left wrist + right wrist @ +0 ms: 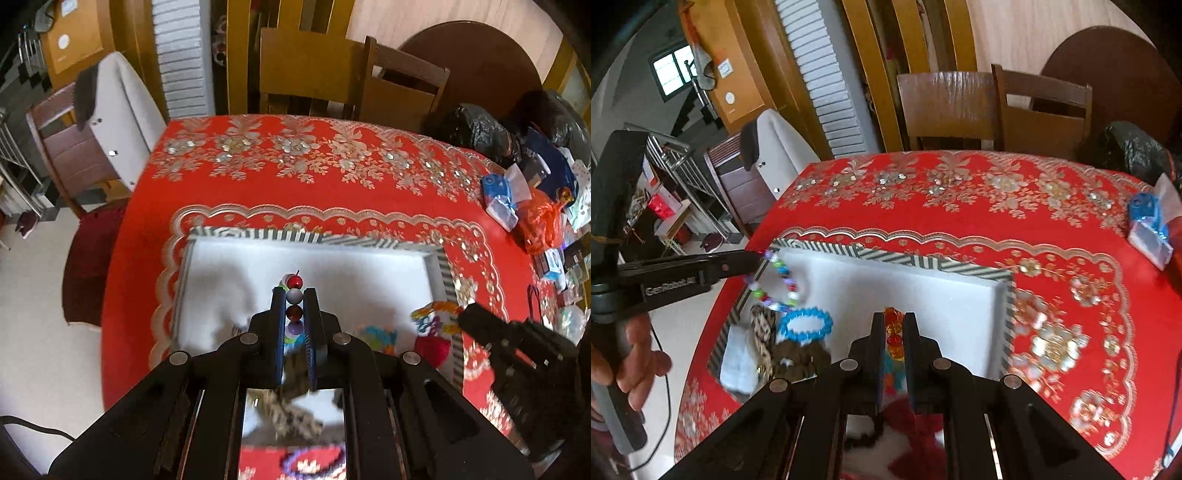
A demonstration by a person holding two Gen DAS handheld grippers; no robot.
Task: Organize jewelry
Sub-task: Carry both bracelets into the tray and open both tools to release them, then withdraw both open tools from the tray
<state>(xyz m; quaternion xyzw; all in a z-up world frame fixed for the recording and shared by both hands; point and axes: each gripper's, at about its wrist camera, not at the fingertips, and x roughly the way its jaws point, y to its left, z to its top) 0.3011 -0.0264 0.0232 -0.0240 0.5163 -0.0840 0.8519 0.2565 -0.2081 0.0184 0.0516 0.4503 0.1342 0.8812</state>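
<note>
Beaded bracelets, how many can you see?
3: a multicoloured bracelet held by the left tongs, an orange-red bracelet in the right tongs, a blue bracelet lying in the tray. Others may be hidden.

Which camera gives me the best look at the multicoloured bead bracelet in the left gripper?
The right wrist view: the multicoloured bead bracelet hangs as a full loop from the left gripper. The left wrist view shows only a few beads clamped between its fingers.

Tablecloth (258,184): red, silver-gold floral embroidery. Tray (923,266): white inside, black-and-white striped rim. Bracelets: multicoloured beads (783,280); blue beads (807,325); red-orange beads (894,332).
</note>
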